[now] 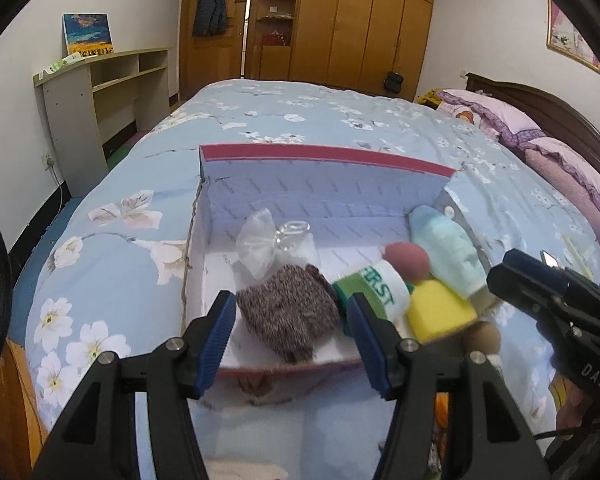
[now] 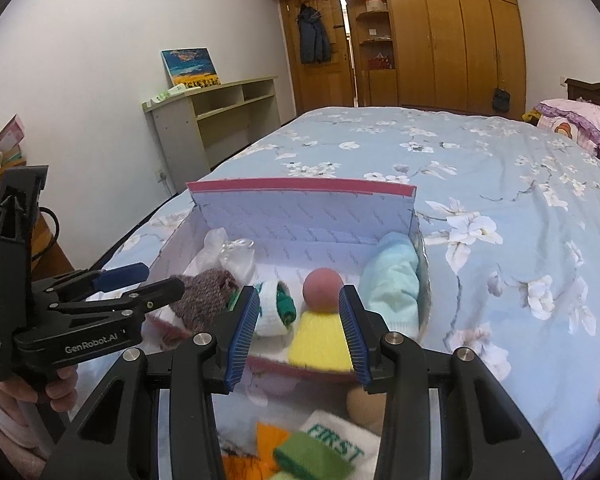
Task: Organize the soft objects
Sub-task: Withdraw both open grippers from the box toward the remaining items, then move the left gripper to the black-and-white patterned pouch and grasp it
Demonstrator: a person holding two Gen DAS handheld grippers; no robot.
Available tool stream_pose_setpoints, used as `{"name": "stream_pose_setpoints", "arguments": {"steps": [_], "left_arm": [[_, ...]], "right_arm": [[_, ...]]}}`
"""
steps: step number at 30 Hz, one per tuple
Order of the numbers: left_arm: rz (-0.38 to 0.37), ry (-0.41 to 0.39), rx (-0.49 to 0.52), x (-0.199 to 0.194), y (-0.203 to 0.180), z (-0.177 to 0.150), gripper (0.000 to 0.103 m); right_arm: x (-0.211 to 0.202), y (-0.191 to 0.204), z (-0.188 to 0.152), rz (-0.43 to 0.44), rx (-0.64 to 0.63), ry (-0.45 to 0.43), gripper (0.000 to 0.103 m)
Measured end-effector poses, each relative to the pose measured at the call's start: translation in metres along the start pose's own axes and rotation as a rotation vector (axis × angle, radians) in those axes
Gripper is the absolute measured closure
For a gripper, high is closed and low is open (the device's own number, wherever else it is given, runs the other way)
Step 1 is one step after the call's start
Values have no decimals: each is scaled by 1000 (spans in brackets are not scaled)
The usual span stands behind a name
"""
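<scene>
I am working from the near side of the bed (image 1: pixel 300 120), where the open box (image 1: pixel 324 160) is sitting on the floral cover. Both hand-held grippers are hovering just short of the box's near wall. The left hand-held gripper (image 1: pixel 292 336) is standing released, nothing between its jaws; the right hand-held gripper (image 2: pixel 298 332) is likewise released and empty.

Already lying in the box: a brown knitted item (image 1: pixel 288 312), a rolled white-and-green sock (image 1: pixel 376 292), a pink ball (image 2: pixel 323 286), a yellow sponge (image 2: pixel 320 344), a pale blue cloth (image 2: pixel 396 284) and a clear pouch (image 1: pixel 264 248).

I am judging the step as between placements. Loose items are still waiting below the right hand-held gripper: a white-and-green sock (image 2: pixel 332 448) and a tan ball (image 2: pixel 366 404). The next move is calling for a descent onto one of these.

Open room is remaining mainly at the box's back row. The tall rear wall and the right wall are limiting approach, so entry over the low near wall is looking safest.
</scene>
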State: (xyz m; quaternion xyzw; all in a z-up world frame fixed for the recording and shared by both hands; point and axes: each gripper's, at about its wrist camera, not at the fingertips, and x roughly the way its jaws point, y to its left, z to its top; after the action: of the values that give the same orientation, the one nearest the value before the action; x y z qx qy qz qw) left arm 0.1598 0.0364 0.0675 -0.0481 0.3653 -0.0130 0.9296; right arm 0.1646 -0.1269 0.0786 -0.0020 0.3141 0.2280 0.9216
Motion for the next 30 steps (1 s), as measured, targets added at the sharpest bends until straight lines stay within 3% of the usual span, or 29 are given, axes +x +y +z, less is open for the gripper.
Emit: {"name": "stream_pose_setpoints", "arguments": {"steps": [15, 30], "left_arm": [[-73, 80, 99, -19, -37, -41, 42], [-145, 198, 124, -17, -46, -87, 42]], "right_arm": [[-36, 0, -31, -35, -6, 13, 60], [-54, -6, -59, -51, 26, 32, 60]]}}
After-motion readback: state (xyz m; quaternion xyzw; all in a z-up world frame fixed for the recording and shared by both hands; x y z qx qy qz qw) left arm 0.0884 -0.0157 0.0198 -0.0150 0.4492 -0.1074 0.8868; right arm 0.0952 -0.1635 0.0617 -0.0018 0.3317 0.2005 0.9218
